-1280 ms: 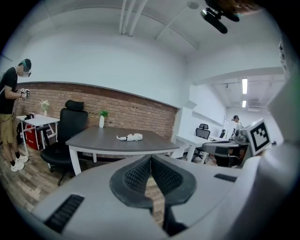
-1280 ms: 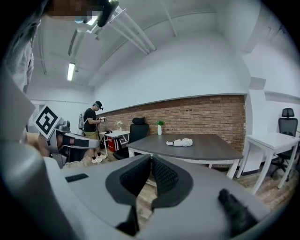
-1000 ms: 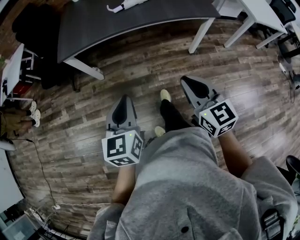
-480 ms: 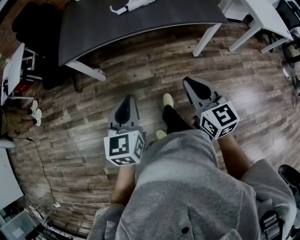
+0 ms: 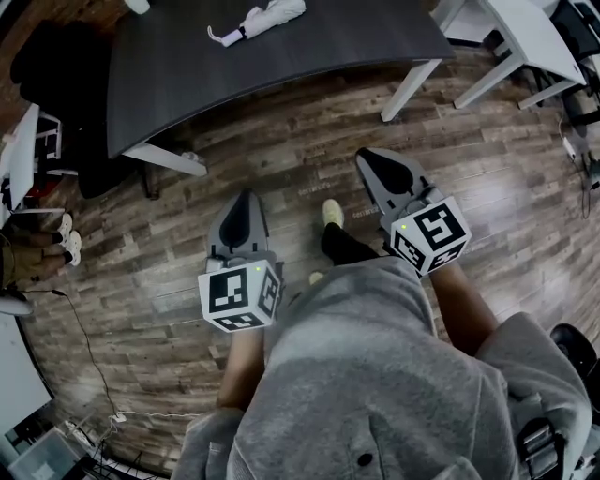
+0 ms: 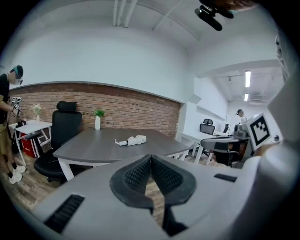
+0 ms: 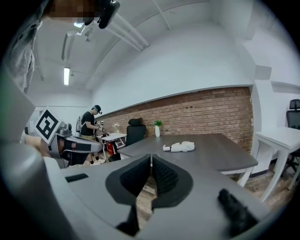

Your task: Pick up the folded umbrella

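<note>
Left tongs (image 5: 246, 197): closed together, empty. Right tongs (image 5: 364, 157): closed together, empty. Both held low over floor, short of surface (image 5: 281, 66) and aimed at it; judged approach carry, grasp not yet begun. Folded umbrella (image 5: 259, 19): white, flat near surface middle. Well apart from both tongs, beyond surface near edge.

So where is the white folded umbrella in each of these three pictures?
Head view: the folded umbrella lies at the top edge, left of centre.
Left gripper view: the folded umbrella is near the middle, slightly left.
Right gripper view: the folded umbrella is near the middle, slightly right.
Shared landmark: the dark table it lies on.
</note>
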`<control>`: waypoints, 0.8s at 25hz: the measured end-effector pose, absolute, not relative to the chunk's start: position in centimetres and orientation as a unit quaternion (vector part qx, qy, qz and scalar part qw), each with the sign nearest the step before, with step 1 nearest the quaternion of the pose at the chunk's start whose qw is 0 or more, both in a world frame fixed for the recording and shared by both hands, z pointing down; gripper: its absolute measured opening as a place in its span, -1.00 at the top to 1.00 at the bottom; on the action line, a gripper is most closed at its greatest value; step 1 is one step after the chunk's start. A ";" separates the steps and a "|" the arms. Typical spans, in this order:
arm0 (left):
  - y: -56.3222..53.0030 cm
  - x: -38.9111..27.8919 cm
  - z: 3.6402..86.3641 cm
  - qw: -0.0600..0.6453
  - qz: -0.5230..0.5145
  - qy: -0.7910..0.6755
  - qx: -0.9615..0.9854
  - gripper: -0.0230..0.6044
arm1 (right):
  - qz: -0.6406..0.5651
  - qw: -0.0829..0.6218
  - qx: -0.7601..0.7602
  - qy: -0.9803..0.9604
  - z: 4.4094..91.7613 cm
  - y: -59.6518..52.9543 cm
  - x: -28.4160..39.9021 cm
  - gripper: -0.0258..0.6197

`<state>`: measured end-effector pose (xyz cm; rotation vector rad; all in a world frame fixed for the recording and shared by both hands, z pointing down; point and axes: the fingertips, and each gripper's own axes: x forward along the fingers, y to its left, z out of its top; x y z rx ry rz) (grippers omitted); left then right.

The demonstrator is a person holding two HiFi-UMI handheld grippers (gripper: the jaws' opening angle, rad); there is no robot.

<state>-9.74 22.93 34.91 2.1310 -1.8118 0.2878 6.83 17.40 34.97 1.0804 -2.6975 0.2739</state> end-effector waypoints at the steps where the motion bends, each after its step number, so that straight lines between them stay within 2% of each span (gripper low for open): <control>1: 22.2 -9.7 34.9 0.166 0.102 -0.636 0.747 0.88 | 0.093 0.110 0.368 -0.918 34.9 16.6 6.9 0.83; 20: 12.0 -9.1 34.4 0.168 0.113 -0.642 0.739 0.88 | 0.103 0.091 0.347 -0.928 34.1 5.8 6.9 0.83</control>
